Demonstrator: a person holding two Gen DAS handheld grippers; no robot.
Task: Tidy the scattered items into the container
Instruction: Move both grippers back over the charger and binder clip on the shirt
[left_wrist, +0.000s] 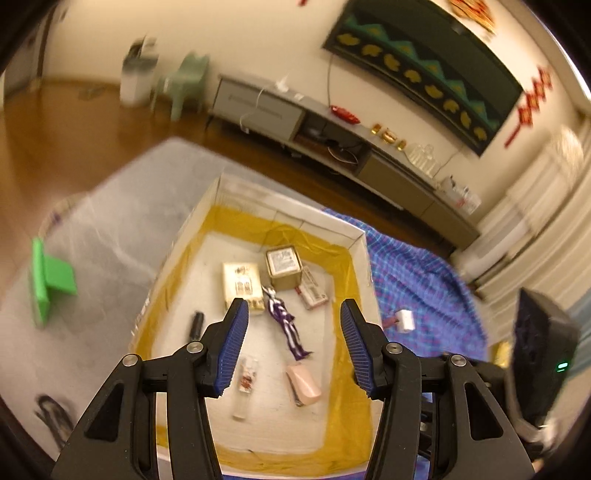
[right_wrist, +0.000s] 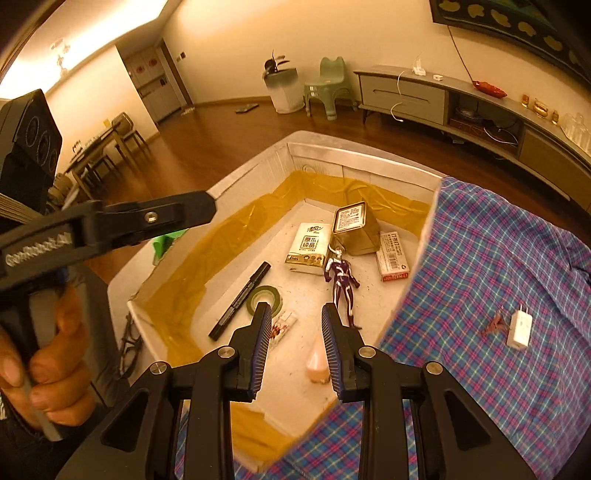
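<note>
The left gripper (left_wrist: 291, 314) hangs above the box (left_wrist: 360, 236) with its blue pads (left_wrist: 234, 343) wide apart and nothing between them. The right gripper (right_wrist: 295, 314) is over the box too. Its pads are closer together, with a gap between them, and they hold nothing.

The box is white with yellow tape around the inside. It sits on a low table, and lots of things are already in it. There is a toy figure (right_wrist: 343, 280) lying flat in the middle. Just beside its head are a pack of tissues (right_wrist: 308, 247) and a gold tin (right_wrist: 354, 229). A small red and white packet (right_wrist: 393, 258) lies next to the tin. A black marker (right_wrist: 240, 299) lies near a roll of green tape (right_wrist: 264, 297). A pink thing (right_wrist: 317, 363) sits close to the right gripper.

Outside the box, a white plug (right_wrist: 519, 328) lies on the blue checked cloth (right_wrist: 480, 258). A green block (left_wrist: 48, 280) lies on the table on the other side of the box.

A hand (right_wrist: 55, 354) holds the left gripper's handle.
</note>
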